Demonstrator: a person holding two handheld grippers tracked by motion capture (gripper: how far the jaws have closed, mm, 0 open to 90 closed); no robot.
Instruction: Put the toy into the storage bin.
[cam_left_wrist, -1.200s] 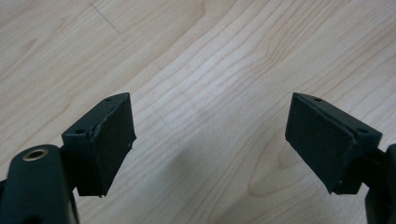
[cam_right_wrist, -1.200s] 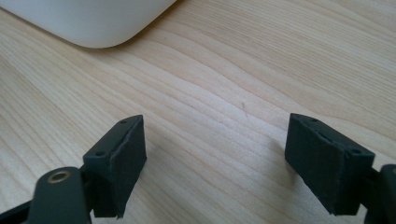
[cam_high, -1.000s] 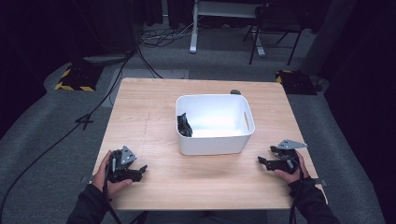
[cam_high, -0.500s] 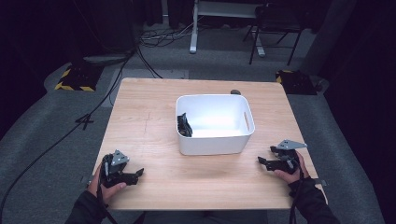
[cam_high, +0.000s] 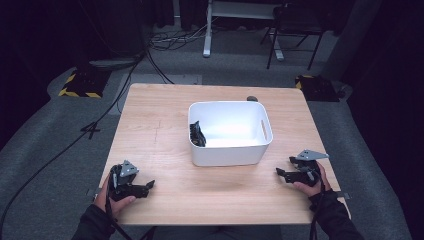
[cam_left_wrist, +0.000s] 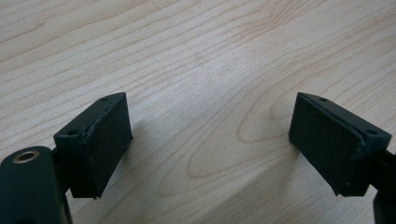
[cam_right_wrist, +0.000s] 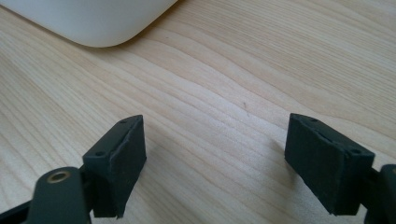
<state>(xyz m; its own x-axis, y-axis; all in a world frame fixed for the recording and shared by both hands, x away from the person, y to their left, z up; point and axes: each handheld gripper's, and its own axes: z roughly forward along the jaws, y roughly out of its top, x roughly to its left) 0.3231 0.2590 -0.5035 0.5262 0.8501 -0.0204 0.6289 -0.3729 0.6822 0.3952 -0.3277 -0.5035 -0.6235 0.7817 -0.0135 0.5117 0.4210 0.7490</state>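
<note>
A white plastic bin (cam_high: 230, 132) stands mid-table with a small black object (cam_high: 197, 134) lying against its left inner wall. My left gripper (cam_high: 149, 186) rests low over the table's front left, held by a hand. Its jaws have just been opening and stand apart over bare wood (cam_left_wrist: 210, 135), nothing between them. My right gripper (cam_high: 280, 173) sits at the front right, just off the bin's near right corner, pointing left. Its jaws are open over bare wood (cam_right_wrist: 212, 158), with the bin's rounded corner (cam_right_wrist: 93, 23) ahead of them.
The wooden table (cam_high: 165, 125) stands on grey carpet. A small dark knob (cam_high: 251, 98) lies behind the bin at the table's far edge. Cables (cam_high: 75, 142) trail across the floor at left. Dark chair and desk legs (cam_high: 272, 47) stand beyond the table.
My left gripper has drawn back toward the table's front left corner, and its jaws look wider apart. The right gripper has stayed put.
</note>
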